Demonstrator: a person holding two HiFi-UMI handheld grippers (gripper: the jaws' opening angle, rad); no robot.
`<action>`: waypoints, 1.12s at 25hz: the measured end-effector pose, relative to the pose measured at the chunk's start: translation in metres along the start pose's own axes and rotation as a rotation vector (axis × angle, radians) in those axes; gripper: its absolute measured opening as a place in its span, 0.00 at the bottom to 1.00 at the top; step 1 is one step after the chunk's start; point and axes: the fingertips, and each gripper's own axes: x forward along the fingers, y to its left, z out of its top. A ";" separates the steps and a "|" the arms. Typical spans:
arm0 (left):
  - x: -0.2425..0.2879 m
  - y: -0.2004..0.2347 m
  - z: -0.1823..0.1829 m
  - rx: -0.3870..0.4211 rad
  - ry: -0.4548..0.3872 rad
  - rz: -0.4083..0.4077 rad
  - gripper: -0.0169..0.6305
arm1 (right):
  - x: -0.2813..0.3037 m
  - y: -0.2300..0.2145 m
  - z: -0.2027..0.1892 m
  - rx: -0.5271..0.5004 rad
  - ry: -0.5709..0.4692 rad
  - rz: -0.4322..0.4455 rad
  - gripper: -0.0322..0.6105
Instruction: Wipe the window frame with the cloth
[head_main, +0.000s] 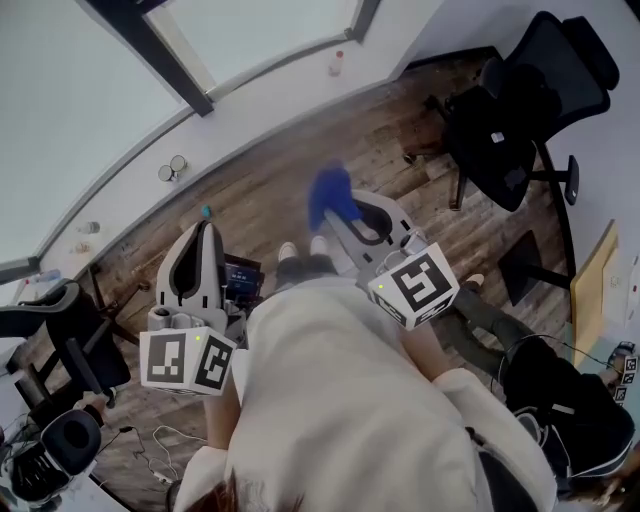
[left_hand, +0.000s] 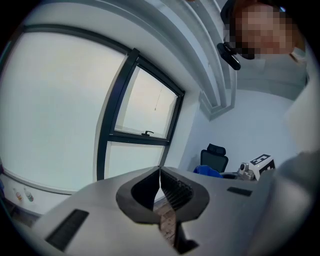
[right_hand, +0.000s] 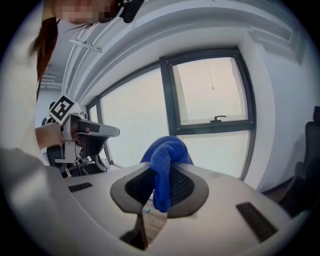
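Grey right tool: jaws clamped on the blue cloth, with a fold pinched between the ribbed pads.
Left tool: jaws together, tips meeting, nothing between them. It is held low on the person's left, well apart from the right tool.
Cloth, place: in the right tool, in the air over the wooden floor. A bunch stands above the tips and a short tail hangs below. It touches nothing but the jaws.
Cloth, handling: looks soft, light and fluffy, so it should drape and fold rather than slide. The bunched middle seems the best place to hold it, and that is where the jaws sit now. The free bunch ahead of the tips should meet the frame first, not the hard jaws.
Window frame: dark bars, an upright and a crossbar with a small handle above it. It stands ahead of both tools, and neither touches it.
Sill: white and curved, below the glass. It carries a small bottle and two round things.
Step, as judged: the cloth is gripped and pointed at the window, and wiping has not yet begun.
Risk: a loose tail could brush the bottle on the sill.
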 end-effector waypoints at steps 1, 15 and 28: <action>0.000 -0.003 -0.002 0.003 0.001 -0.001 0.04 | -0.002 -0.001 -0.001 0.002 -0.001 -0.001 0.14; 0.053 -0.085 -0.040 -0.019 0.059 -0.119 0.04 | -0.046 -0.062 -0.031 0.099 -0.032 -0.002 0.14; 0.121 -0.026 -0.014 -0.085 0.095 -0.058 0.04 | 0.048 -0.101 -0.007 0.118 0.027 0.091 0.14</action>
